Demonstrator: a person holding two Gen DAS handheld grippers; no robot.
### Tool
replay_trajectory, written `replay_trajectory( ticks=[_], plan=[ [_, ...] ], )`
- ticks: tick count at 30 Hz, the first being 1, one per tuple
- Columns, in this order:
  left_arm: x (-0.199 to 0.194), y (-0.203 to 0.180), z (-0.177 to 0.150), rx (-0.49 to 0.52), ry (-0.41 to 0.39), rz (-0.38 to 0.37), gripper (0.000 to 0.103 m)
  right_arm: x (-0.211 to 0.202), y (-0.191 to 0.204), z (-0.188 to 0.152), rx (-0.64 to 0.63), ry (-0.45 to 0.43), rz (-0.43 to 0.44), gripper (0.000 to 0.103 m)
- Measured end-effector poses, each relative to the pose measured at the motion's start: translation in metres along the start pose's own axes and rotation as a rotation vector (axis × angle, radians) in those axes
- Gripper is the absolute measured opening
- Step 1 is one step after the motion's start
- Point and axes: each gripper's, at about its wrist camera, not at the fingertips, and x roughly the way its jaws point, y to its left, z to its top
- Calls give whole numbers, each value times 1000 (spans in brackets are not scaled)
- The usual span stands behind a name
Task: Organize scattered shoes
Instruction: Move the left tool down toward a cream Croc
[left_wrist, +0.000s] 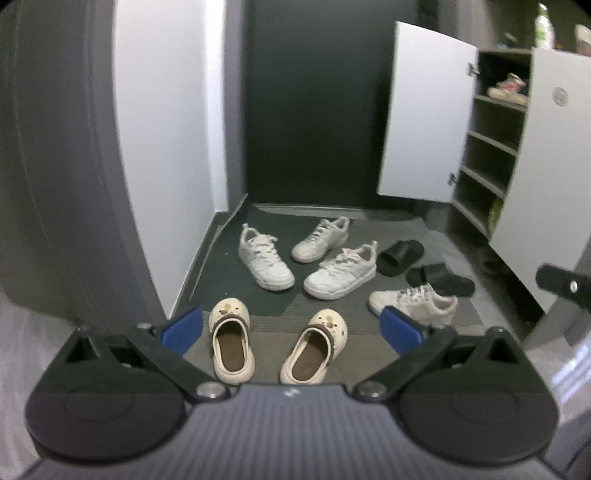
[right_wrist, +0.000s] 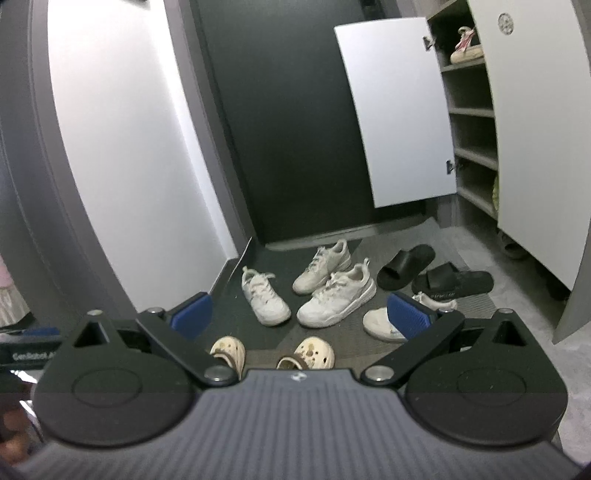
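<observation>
Eight scattered shoes (left_wrist: 338, 273), lettering unreadable

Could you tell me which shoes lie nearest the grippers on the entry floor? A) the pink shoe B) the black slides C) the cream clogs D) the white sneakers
C: the cream clogs sit just ahead of the open left gripper, heels toward the camera.
</observation>
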Motion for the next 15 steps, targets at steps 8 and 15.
replay_trajectory(
  ticks=[8,15],
  plan=[
    [50,-7,45,236,29,6,103,-23,6,16,-11,-139,-13,103],
    [178,-14,37,270,150,-66,103,3,-1,17,108,-128,51,103]
  ],
)
